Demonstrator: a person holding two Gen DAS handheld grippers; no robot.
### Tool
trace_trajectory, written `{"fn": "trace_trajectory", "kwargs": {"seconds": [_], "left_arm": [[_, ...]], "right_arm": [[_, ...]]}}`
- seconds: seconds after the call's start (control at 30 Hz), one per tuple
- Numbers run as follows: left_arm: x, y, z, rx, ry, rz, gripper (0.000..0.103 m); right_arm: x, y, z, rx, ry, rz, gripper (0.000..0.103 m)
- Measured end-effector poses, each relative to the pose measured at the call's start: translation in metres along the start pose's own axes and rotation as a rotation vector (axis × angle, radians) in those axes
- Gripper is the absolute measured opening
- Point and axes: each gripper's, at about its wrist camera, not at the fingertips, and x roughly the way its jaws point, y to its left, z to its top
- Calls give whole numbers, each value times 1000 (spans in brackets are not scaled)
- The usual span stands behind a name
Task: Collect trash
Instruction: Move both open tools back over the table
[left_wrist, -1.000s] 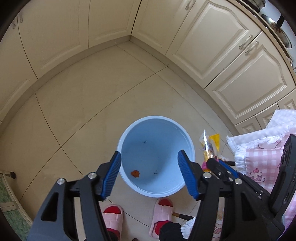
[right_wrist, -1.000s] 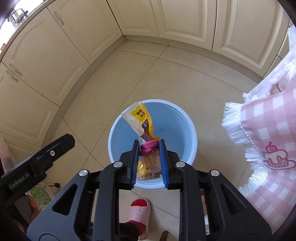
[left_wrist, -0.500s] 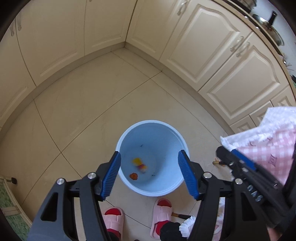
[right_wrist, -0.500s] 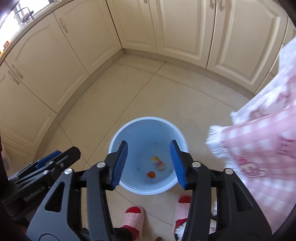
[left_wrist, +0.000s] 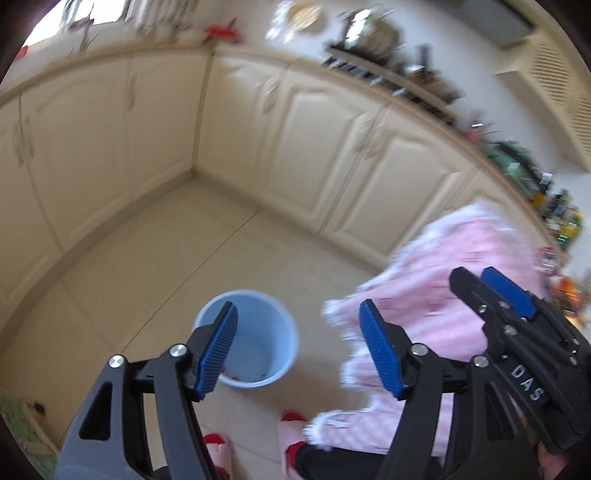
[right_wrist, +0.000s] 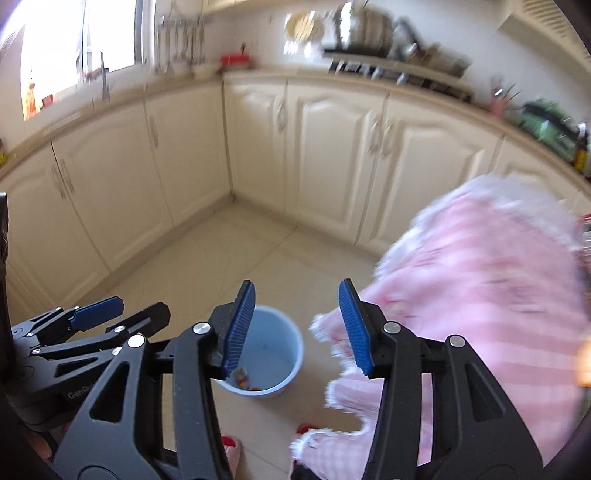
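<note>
Cream panelled cabinets run along two walls and meet in a corner, standing on a floor of pale beige tiles. A worktop above carries blurred kitchenware; a bright window at upper left lets in daylight. A pink checked cloth with white fringe hangs at right.

Bright daylight enters from the window, upper left above the bench. Strong motion blur smears bench clutter and pink cloth. Fisheye bends cabinet lines; corners vignette black. Tongs frames stay sharp.
</note>
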Motion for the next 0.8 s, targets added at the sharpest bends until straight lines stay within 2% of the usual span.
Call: {"fn": "trace_trajectory", "kwargs": {"seconds": [0.17,0.3,0.4,0.5,0.6,0.8], "left_arm": [[-58,-75,-4,111,-64,-108,70],[-79,-136,-19,214,-44,-209,71],[-81,-185,-34,297,-2,-294,71],[-76,-222,-50,369,39,-338,71],[-64,-253,-55,419,74,-374,71],[-35,-294,-56,462,101,-350,71]], "right_arm": [[-87,-55,-11,56,-96,-53,50],[-136,-103,-35,105,-128,-137,52],[-161,-148,-59,167,-125,-198,53],[-176,-187,-82,226,-112,-260,53],[-184,-217,-99,283,-96,-285,53],[-192,-256,-116,361,-103,-337,55]]}}
